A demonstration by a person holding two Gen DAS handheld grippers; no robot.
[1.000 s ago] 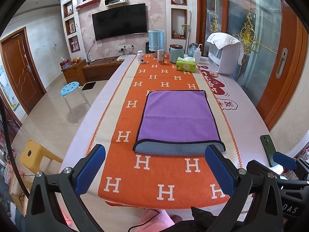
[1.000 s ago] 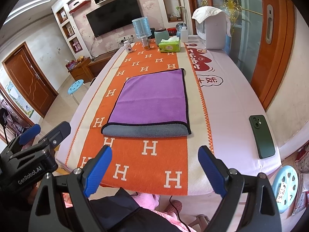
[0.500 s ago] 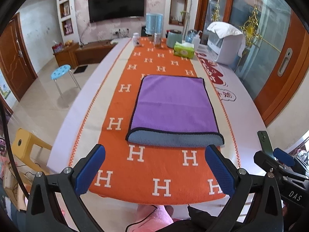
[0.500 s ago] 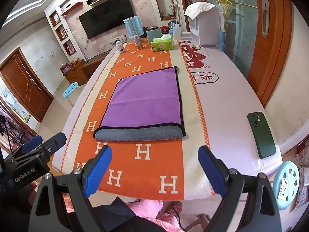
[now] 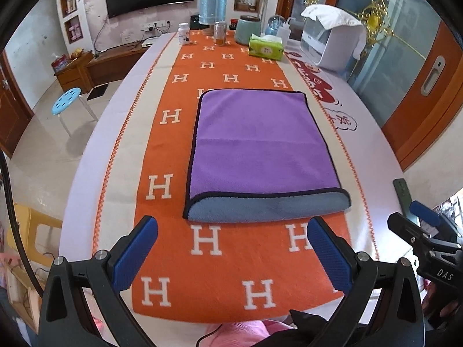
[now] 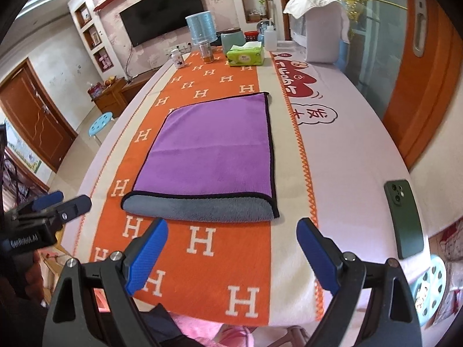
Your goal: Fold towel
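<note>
A purple towel (image 5: 262, 147) with a black hem lies folded on the orange H-patterned runner (image 5: 208, 271); its grey underside rolls out at the near fold. It also shows in the right wrist view (image 6: 211, 144). My left gripper (image 5: 231, 256) is open and empty, above the runner just short of the towel's near edge. My right gripper (image 6: 231, 256) is open and empty, in front of the towel's near right part. Each gripper shows at the edge of the other's view.
A green phone (image 6: 405, 219) lies at the table's right edge. At the far end stand a tissue pack (image 5: 265, 46), jars, a bottle (image 5: 184, 33) and a covered white appliance (image 5: 332, 40). Blue stools (image 5: 67, 104) stand on the floor.
Both grippers have moved forward and lower towards the towel's near fold, which now looms larger. Both stay open. The towel has not moved.
</note>
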